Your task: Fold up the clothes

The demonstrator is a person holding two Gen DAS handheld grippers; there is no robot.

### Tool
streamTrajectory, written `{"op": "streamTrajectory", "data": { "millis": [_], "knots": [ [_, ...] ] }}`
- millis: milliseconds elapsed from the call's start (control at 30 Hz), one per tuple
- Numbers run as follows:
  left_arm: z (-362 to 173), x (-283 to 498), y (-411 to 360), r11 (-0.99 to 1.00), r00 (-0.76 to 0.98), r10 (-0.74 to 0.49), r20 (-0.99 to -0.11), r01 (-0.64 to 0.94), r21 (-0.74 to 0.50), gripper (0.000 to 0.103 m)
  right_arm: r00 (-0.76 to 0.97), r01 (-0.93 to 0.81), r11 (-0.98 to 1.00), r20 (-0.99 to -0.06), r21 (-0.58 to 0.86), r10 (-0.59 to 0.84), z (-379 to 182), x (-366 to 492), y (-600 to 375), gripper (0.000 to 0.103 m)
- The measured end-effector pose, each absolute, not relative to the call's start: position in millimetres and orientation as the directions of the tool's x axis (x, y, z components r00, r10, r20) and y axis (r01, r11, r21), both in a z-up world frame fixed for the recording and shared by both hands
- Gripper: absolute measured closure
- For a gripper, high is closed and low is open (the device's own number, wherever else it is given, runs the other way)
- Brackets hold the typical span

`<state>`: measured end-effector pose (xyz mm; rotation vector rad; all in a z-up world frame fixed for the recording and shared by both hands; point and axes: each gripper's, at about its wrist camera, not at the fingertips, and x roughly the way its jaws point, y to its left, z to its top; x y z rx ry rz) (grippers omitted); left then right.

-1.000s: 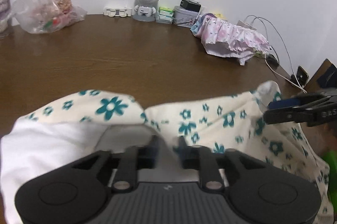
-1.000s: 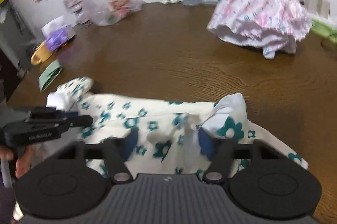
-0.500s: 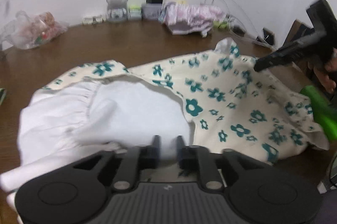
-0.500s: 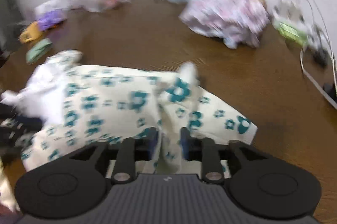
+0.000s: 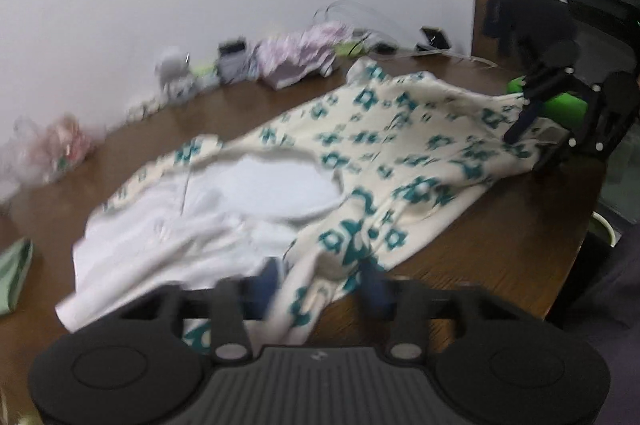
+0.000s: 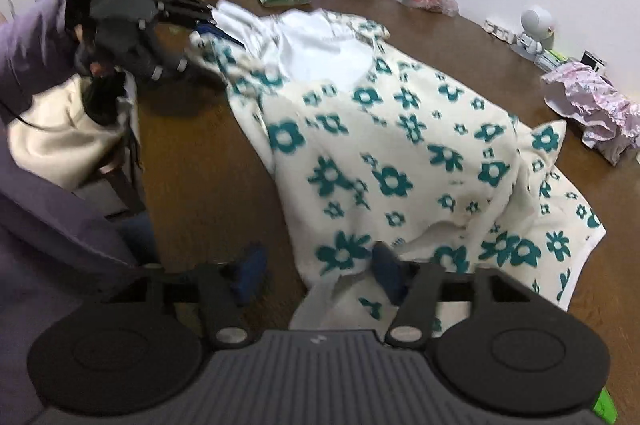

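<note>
Two hand-held grippers frame your floral garment (image 6: 400, 145), which lies spread across the brown bench (image 6: 192, 161). Your left hand-held gripper (image 5: 316, 275) has its fingers apart with the hem draped between them at the bottom of the frame; your right hand-held gripper (image 6: 316, 267) also stands apart, cloth between. Farther back, a pink ruffled garment (image 6: 592, 101) sits at the right edge.

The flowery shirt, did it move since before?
Yes. The flowery shirt got spread longer across the table, its far end nearer the pink clothes.
</note>
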<state>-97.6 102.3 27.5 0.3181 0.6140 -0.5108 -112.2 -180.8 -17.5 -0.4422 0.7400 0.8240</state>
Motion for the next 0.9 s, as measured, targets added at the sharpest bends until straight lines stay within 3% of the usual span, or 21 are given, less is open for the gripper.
{"op": "streamTrajectory", "data": {
  "millis": [33, 67, 100, 300, 500, 600, 633, 700, 800, 867, 900],
  "knots": [
    [27, -99, 109, 0.834, 0.697, -0.370, -0.614, 0.541, 0.111, 0.090, 0.463, -0.779, 0.624, -0.730, -0.065, 0.503, -17, -111, -185, 0.077],
    [28, -102, 114, 0.830, 0.686, -0.388, -0.616, 0.550, 0.091, 0.091, 0.469, -0.768, 0.638, -0.725, -0.053, 0.505, -16, -108, -191, 0.093],
    [28, -105, 119, 0.822, 0.671, -0.408, -0.620, 0.565, 0.070, 0.092, 0.475, -0.758, 0.651, -0.720, -0.041, 0.507, -15, -106, -198, 0.097],
    [40, -129, 127, 0.738, 0.577, -0.485, -0.657, 0.673, 0.047, 0.094, 0.404, -0.791, 0.611, -0.716, 0.041, 0.570, -1, -109, -219, 0.098],
    [83, -107, 146, 0.692, 0.542, -0.562, -0.625, 0.722, 0.004, 0.093, 0.289, -0.852, 0.515, -0.733, 0.097, 0.616, 25, -82, -225, 0.098],
    [85, -80, 143, 0.702, 0.534, -0.501, -0.681, 0.711, 0.041, 0.074, 0.299, -0.835, 0.540, -0.737, 0.105, 0.606, 35, -47, -227, 0.094],
    [82, -71, 140, 0.719, 0.550, -0.455, -0.700, 0.691, 0.075, 0.063, 0.336, -0.814, 0.575, -0.742, 0.081, 0.580, 35, -36, -226, 0.091],
    [80, -67, 142, 0.737, 0.568, -0.431, -0.701, 0.670, 0.090, 0.060, 0.412, -0.776, 0.630, -0.738, 0.022, 0.534, 37, -25, -224, 0.076],
    [80, -78, 146, 0.736, 0.586, -0.461, -0.667, 0.672, 0.082, 0.051, 0.508, -0.730, 0.682, -0.709, -0.054, 0.488, 41, -20, -220, 0.076],
    [80, -94, 145, 0.714, 0.591, -0.502, -0.631, 0.695, 0.083, 0.031, 0.477, -0.776, 0.631, -0.673, -0.020, 0.565, 43, -34, -214, 0.073],
    [76, -99, 141, 0.693, 0.586, -0.518, -0.624, 0.715, 0.096, 0.030, 0.451, -0.802, 0.597, -0.663, -0.008, 0.597, 41, -41, -208, 0.068]
  ]
}}
